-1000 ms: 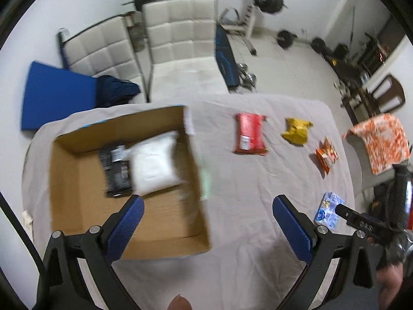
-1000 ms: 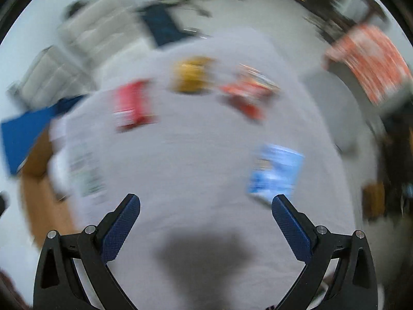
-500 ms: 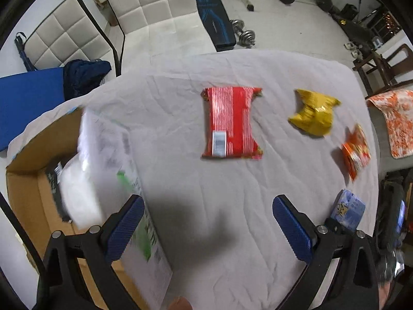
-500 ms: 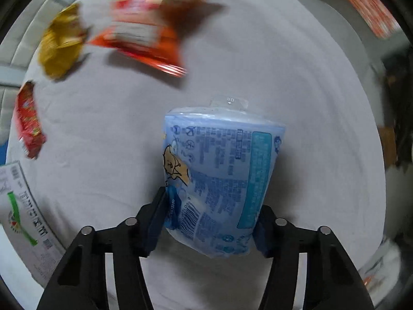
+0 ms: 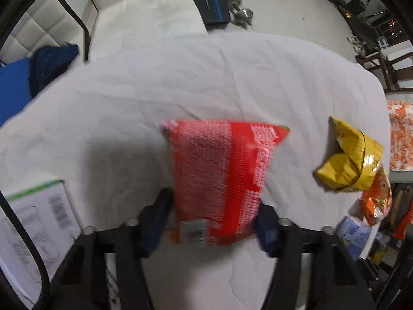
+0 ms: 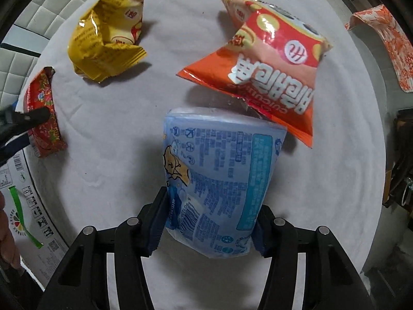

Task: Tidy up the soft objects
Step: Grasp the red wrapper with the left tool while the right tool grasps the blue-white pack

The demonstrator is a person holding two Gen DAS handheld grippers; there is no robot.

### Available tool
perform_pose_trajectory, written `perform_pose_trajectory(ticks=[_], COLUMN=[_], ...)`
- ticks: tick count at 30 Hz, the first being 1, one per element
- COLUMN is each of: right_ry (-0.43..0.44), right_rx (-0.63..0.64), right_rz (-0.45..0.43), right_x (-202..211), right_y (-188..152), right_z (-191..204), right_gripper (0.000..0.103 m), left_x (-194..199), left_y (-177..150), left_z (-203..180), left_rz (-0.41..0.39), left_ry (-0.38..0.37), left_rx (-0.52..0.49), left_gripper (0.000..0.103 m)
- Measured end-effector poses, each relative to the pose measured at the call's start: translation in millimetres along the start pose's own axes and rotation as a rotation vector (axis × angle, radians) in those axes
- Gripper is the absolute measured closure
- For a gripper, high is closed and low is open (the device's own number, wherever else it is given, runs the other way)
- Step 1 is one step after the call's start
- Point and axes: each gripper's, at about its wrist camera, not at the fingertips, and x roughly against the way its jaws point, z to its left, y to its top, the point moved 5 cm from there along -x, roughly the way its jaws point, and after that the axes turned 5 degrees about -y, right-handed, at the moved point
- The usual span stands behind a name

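Note:
My left gripper (image 5: pixel 213 222) is shut on a red snack packet (image 5: pixel 219 175) on the white cloth; the packet also shows at the left of the right wrist view (image 6: pixel 44 113) with a left finger on it. My right gripper (image 6: pixel 209 222) is shut on a light blue printed pack (image 6: pixel 219 178), also visible in the left wrist view (image 5: pixel 355 232). A crumpled yellow bag (image 6: pixel 108 31) (image 5: pixel 351 160) and an orange-red snack bag (image 6: pixel 265 64) (image 5: pixel 376 199) lie beyond on the cloth.
A cardboard box flap with printed labels (image 5: pixel 38 222) (image 6: pixel 25 206) lies at the left table edge. White padded chairs (image 5: pixel 51 13), a blue cloth (image 5: pixel 15 87), gym weights (image 5: pixel 240 15) and an orange patterned cloth (image 6: pixel 387 38) lie off the table.
My left gripper moved from over the box forward to the red packet and closed on it. My right gripper, holding the blue pack, came closer to the orange-red bag.

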Motion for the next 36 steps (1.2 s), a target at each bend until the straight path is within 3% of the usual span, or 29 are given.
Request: perform_pose_trajectory(ticks=[1,5,8,13,19,24,26,28,30,32,36], right_ry=[-0.004,-0.031,-0.030,-0.024,-0.057,-0.055,-0.049,-0.058,-0.089,-0.099,-0.121], right_rx=[0.010,0.060,0.091,0.142,0.143,0.093,0.081,0.079,0.093,0.105,0.128], right_rz=[-0.001,0.003,0.013,0.032,0.040,0.018,0.019,0.020,0.012,0.007,-0.027], right_x=[0,-1,1,-2,-14,-12,-4,-2,-9,-9,4], right_y=[-1,-3,-9,-30,-22,-22,-7,-2,-5,-20,-27], right_z=[1,28,34,46,49,58,52,49,38,20,25], right_gripper=[0.045,0.049,0.050,0.050,0.034,0.033,0.033,0.036,0.050,0.056,0.059], left_x=[1,6,9,3,-1,0,2,5,9,14,32], left_y=[-3,-28,-23,-34,-43,-48,-37,-37,-39,-49,-65], left_z=[-3,-13,-19,-15,-14,-20,-26,-31,-31,-31,-33], left_rz=[-0.005,-0.012,-0.008,0.055,0.040,0.021,0.015,0.005,-0.011,-0.024,-0.064], left_ry=[0.000,0.018,0.053,0.001,0.009,0.033,0.037,0.034,0.027,0.031,0.021], left_rx=[-0.010,-0.028,-0.056,-0.008,0.012,0.002,0.003,0.015,0.030,0.033,0.038], left_gripper=[0.059,0.059,0.059,0.059,0.057,0.057,0.057,0.059,0.060,0.061,0.061])
